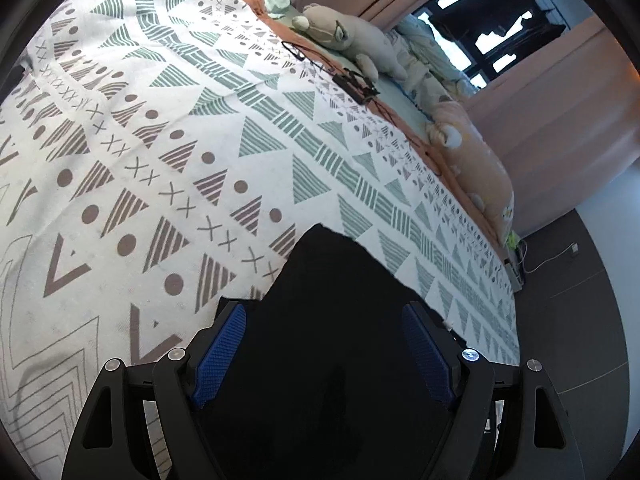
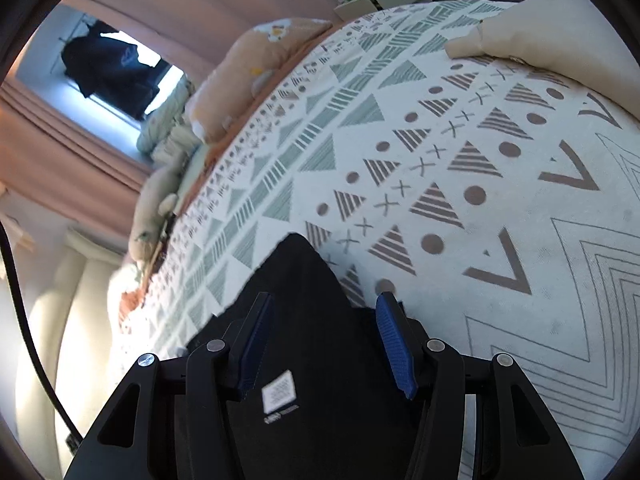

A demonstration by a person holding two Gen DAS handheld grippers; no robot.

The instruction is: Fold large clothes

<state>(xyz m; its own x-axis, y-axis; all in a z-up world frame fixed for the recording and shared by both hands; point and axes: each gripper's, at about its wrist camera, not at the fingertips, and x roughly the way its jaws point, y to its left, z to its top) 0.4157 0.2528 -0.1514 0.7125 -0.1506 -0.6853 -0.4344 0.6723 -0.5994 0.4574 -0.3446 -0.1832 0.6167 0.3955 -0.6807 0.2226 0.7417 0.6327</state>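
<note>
A black garment [image 1: 340, 320] lies on the patterned bed [image 1: 160, 140]. The left gripper [image 1: 324, 312] has its jaws wide apart with the cloth loose between them. The right gripper [image 2: 322, 304] is half open, gripping nothing.

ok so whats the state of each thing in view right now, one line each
left claw: open, black garment between the pads, not pressed
right claw: open, pads clear of the cloth
black garment: lying on the bed, white label facing up
patterned blanket: spread flat over the bed
curtains: drawn apart, window showing
plush toy: lying on its side
</note>
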